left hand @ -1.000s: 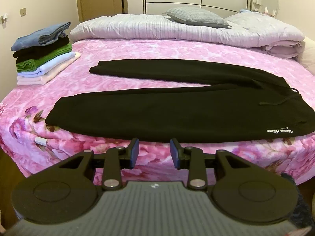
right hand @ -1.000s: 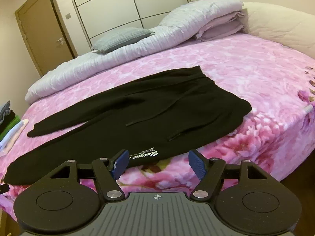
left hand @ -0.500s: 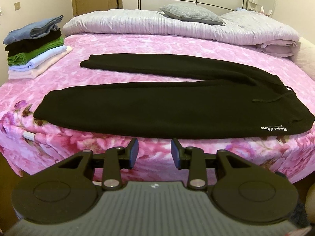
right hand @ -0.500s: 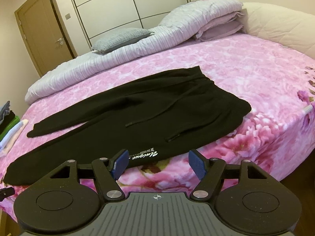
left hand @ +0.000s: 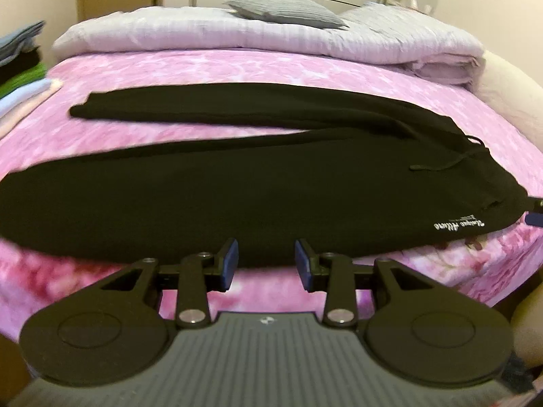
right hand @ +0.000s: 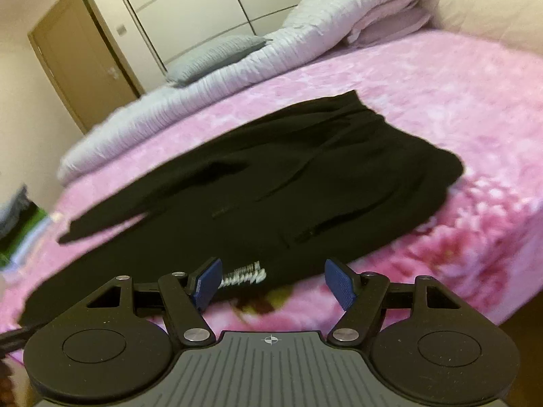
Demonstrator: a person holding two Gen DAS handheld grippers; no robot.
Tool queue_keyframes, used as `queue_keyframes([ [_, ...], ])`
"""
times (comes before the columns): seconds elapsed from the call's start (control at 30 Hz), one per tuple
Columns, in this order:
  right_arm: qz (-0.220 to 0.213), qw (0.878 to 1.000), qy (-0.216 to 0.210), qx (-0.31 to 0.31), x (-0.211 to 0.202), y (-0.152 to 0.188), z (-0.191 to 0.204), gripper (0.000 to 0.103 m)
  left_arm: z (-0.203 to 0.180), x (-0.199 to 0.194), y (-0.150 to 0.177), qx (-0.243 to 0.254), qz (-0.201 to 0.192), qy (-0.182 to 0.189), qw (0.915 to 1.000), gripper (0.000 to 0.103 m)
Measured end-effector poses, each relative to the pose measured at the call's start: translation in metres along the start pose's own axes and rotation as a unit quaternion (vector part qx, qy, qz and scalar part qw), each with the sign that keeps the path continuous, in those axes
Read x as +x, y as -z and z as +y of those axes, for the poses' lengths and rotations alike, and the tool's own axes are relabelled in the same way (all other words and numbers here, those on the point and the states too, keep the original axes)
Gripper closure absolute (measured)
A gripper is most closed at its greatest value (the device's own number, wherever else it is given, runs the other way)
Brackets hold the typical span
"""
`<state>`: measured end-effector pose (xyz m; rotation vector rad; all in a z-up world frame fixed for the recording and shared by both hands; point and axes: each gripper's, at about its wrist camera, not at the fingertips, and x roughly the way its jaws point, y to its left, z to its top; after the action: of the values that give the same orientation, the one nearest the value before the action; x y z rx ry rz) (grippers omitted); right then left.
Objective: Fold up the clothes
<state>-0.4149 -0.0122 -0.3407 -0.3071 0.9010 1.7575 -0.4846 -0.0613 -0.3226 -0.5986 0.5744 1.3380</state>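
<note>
Black trousers (left hand: 258, 183) lie flat on the pink flowered bed (left hand: 210, 68), legs spread toward the left, waist with drawstring at the right. A small white logo (left hand: 458, 229) marks the near hip. My left gripper (left hand: 266, 264) is open just short of the near leg's front hem edge, nothing between its blue pads. In the right wrist view the trousers (right hand: 305, 186) fill the middle, and my right gripper (right hand: 273, 283) stands wide open at the near edge by the logo (right hand: 242, 274), holding nothing. Both views are blurred.
A stack of folded clothes (left hand: 20, 71) sits at the bed's left edge. A rolled lilac duvet (left hand: 237, 37) and a grey pillow (left hand: 285, 10) line the far side. A door (right hand: 81, 54) and wardrobe (right hand: 210, 10) stand behind. The bed's front edge drops off below the grippers.
Both grippers have moved forward and down toward the trousers' near edge, which now looms larger. The pile of folded clothes has slid almost out of the left view.
</note>
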Motion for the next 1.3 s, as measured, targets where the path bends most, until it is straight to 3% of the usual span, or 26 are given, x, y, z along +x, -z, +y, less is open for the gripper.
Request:
queue_keyframes([
  [0.3, 0.046, 0.996, -0.063, -0.050, 0.071, -0.069, -0.015, 0.032, -0.003, 0.082, -0.075, 0.068, -0.012, 0.067, 0.9954, 0.071],
  [0.6, 0.101, 0.973, -0.117, -0.173, 0.162, -0.143, 0.012, 0.033, 0.005, 0.178, -0.167, 0.135, -0.011, 0.109, 0.9848, 0.071],
  [0.8, 0.095, 0.955, -0.137, -0.245, 0.221, -0.189, 0.037, 0.033, -0.002, 0.253, -0.220, 0.201, 0.000, 0.131, 0.9709, 0.071],
  [0.83, 0.094, 0.954, -0.139, -0.250, 0.232, -0.198, 0.039, 0.039, -0.005, 0.264, -0.227, 0.210, 0.000, 0.137, 0.9681, 0.071],
  [0.87, 0.093, 0.951, -0.136, -0.260, 0.243, -0.206, 0.042, 0.044, -0.006, 0.278, -0.235, 0.218, 0.002, 0.141, 0.9656, 0.071],
  [1.03, 0.092, 0.936, -0.112, -0.321, 0.303, -0.237, 0.060, 0.044, -0.008, 0.332, -0.270, 0.248, 0.005, 0.160, 0.9554, 0.071],
  [1.23, 0.136, 0.900, -0.099, -0.401, 0.367, -0.245, 0.064, 0.043, 0.000, 0.380, -0.285, 0.299, 0.043, 0.173, 0.9376, 0.071],
  [1.3, 0.157, 0.894, -0.105, -0.406, 0.382, -0.246, 0.058, 0.043, 0.004, 0.391, -0.285, 0.312, 0.059, 0.180, 0.9310, 0.071],
])
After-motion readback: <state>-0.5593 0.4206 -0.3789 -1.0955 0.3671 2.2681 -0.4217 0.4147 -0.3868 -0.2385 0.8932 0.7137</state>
